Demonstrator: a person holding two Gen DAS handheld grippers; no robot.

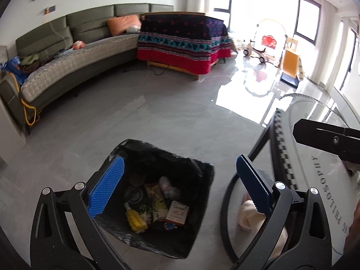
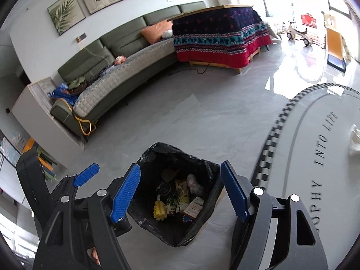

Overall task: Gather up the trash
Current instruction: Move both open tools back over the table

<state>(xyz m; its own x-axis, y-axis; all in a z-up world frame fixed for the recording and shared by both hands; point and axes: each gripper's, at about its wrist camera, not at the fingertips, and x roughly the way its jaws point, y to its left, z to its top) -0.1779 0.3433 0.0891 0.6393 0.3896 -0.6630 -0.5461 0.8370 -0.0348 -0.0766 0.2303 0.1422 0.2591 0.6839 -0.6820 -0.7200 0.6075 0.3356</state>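
2 open grippers (image 1: 180,189) (image 2: 180,191) flank bin (image 1: 200,202) (sofa (image 1: 74,51) behind).

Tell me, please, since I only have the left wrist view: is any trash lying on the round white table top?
Observer: Yes. The right wrist view shows what looks like a crumpled white tissue lying on the round white table, near its far right side.
Operator: Thank you. Could you say whether the right hand-held gripper is free to fetch it?
Observer: It looks free. The right hand-held gripper has its jaws open, with nothing between the blue pads; only the black-lined trash bin shows beyond them.
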